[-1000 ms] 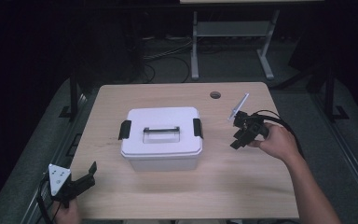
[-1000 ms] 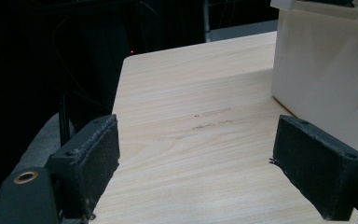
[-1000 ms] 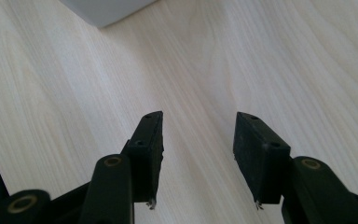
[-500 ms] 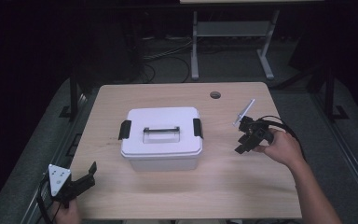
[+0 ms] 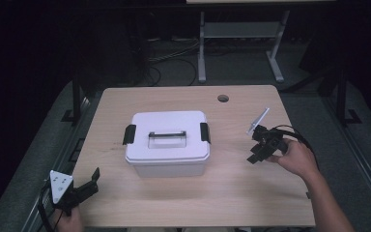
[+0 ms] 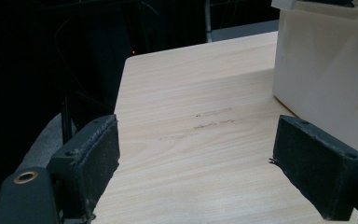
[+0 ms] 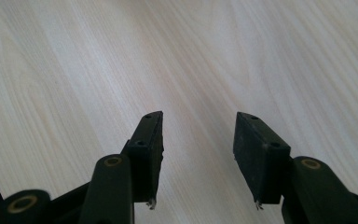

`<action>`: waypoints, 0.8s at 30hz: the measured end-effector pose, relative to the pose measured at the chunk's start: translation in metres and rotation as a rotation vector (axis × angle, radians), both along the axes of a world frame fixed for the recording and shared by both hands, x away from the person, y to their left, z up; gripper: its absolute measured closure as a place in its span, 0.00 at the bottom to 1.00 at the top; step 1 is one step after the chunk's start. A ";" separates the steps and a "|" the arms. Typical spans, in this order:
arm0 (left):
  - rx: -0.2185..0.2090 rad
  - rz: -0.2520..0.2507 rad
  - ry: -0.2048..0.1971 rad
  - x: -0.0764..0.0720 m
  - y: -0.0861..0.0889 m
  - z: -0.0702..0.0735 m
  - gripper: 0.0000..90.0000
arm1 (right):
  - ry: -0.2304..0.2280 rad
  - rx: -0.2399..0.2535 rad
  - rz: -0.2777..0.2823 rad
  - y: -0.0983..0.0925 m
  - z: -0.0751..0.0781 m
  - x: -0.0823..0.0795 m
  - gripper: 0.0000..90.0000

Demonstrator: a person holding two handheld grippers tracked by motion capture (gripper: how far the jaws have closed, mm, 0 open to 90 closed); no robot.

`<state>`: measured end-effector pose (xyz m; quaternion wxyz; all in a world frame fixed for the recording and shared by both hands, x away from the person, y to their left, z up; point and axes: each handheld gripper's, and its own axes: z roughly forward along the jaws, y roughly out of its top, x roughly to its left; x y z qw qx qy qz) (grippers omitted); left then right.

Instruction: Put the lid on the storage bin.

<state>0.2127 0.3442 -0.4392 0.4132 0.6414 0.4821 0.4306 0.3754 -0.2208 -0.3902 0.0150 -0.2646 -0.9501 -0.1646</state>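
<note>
A white lidded storage box (image 5: 166,141) with black side latches and a clear handle stands in the middle of the wooden table (image 5: 232,193). My left gripper (image 5: 92,180) rests at the table's front left corner, open with nothing between its jaws; its own view has the box's side wall (image 6: 326,79) close at the right. To the right of the box, a hand holds my right gripper (image 5: 254,155) pointing down at the bare tabletop. It is open, with only wood (image 7: 196,70) between its jaws.
A round cable hole (image 5: 223,98) lies near the table's far edge. Beyond the table are a white desk frame (image 5: 203,43) and cables on the floor. Dark floor drops off on both sides of the table.
My right gripper has drifted a little toward the front and right, and tilted further down toward the table. The left gripper and the box have not moved.
</note>
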 end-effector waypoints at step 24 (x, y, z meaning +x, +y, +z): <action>0.009 0.003 0.001 -0.001 -0.001 0.000 0.15 | 0.003 0.043 -0.033 -0.021 -0.016 -0.015 0.56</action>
